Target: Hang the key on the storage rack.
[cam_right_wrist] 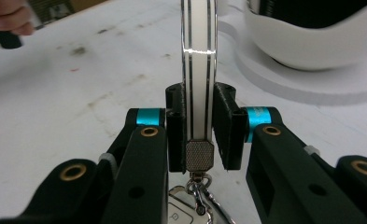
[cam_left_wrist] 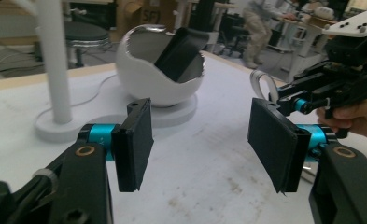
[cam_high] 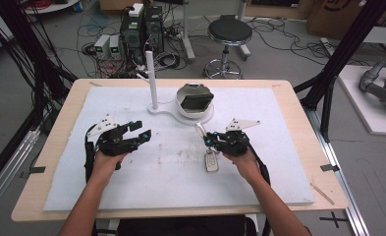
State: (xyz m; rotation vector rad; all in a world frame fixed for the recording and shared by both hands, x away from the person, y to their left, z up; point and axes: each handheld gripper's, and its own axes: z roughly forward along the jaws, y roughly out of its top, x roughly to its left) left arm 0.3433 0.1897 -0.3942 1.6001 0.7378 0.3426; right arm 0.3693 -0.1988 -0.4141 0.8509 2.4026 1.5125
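We note the right gripper (cam_right_wrist: 200, 135) fingers clamped on the white, black-edged strap loop (cam_right_wrist: 199, 56) of a key fob (cam_high: 211, 161) at frame centre; pickup done. Left gripper (cam_left_wrist: 204, 140) fingers stand apart, empty. Placement remains.

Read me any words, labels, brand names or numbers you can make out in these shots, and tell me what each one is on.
"SF": partly cut-off letters on a cardboard box behind the table, in the left gripper view.
Car key fob: button marks too small to read.
Strap loop, white bowl-shaped stand: no text.
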